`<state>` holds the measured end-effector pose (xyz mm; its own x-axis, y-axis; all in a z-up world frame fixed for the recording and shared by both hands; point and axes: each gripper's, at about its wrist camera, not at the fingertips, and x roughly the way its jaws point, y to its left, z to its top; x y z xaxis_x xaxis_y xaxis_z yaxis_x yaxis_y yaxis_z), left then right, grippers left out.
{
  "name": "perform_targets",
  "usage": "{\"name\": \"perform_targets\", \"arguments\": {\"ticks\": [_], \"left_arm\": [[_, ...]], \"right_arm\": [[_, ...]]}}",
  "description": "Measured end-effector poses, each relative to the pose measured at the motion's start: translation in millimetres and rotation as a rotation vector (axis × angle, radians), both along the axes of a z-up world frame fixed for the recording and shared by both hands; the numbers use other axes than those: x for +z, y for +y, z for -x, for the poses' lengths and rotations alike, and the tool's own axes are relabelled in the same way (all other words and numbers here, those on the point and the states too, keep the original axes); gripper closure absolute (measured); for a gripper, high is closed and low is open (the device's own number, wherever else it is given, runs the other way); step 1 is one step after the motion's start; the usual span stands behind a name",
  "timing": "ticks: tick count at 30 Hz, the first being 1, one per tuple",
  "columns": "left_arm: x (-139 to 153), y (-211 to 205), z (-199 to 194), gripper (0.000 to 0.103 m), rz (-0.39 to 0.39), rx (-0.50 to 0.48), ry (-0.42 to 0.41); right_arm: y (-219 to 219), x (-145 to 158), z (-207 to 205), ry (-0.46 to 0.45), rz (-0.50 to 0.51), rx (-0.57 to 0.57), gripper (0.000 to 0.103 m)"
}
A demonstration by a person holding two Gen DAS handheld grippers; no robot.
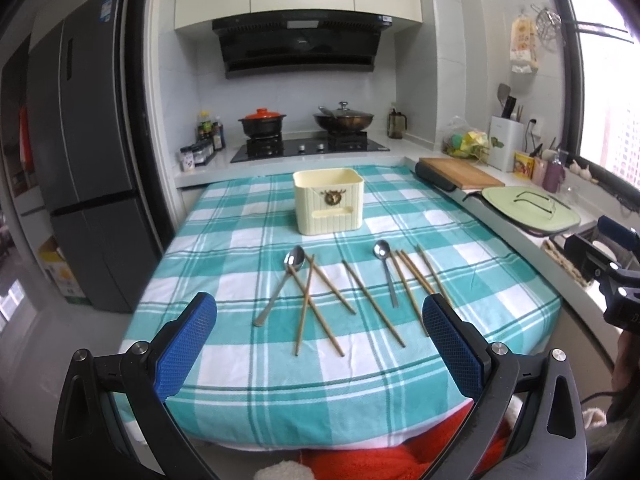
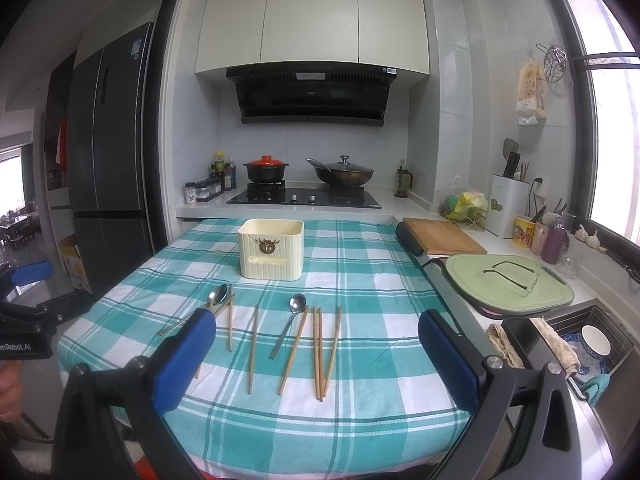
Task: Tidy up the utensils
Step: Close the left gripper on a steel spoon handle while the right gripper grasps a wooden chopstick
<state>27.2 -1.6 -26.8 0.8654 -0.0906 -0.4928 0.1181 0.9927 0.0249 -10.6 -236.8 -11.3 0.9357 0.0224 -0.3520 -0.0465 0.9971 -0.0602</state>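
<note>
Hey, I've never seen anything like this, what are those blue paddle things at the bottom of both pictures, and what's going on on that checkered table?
Those are two handheld grippers, one in each of a person's hands, each with a camera looking along its blue fingers. One picture is from the left gripper, the other from the right gripper. Both are open and hold nothing. On the teal checked tablecloth lie two metal spoons and several wooden chopsticks, some crossed. Behind them stands a cream container, empty as far as visible, likely where they go.

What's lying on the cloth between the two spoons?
Between the left spoon and the right spoon lie several wooden chopsticks, some crossed near the left one. The left wrist view shows it best.
</note>
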Motion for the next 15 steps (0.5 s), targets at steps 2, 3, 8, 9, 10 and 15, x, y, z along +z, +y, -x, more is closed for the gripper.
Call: {"name": "perform_targets", "arguments": {"ticks": [2,3,8,9,10,15], "left_arm": [[-2.8,3.0,-5.3,0.000,0.016,0.001,0.013],[-4.0,5.1,-8.2,0.000,0.027,0.000,0.021],[-11.5,21.5,-23.6,0.001,0.044,0.056,0.044],[-13.5,25.1,-26.6,0.001,0.040,0.073,0.042],[-15.8,29.3,-30.0,0.001,0.040,0.091,0.037],[-30.7,49.8,-54.6,0.001,0.025,0.136,0.028]], "right_arm": [[-0.8,-0.7,-1.7,-0.003,0.007,-0.008,0.000],[-2.0,-1.0,-2.7,-0.006,0.007,-0.011,0.000],[-12.7,-2.4,-11.8,-0.012,-0.020,-0.028,0.000],[-15.0,-2.6,-13.3,-0.015,-0.025,-0.032,0.000],[-17.7,-2.6,-15.3,-0.019,-0.030,-0.037,0.000],[-30.2,-8.7,-33.5,-0.016,-0.039,-0.050,0.000]]}}
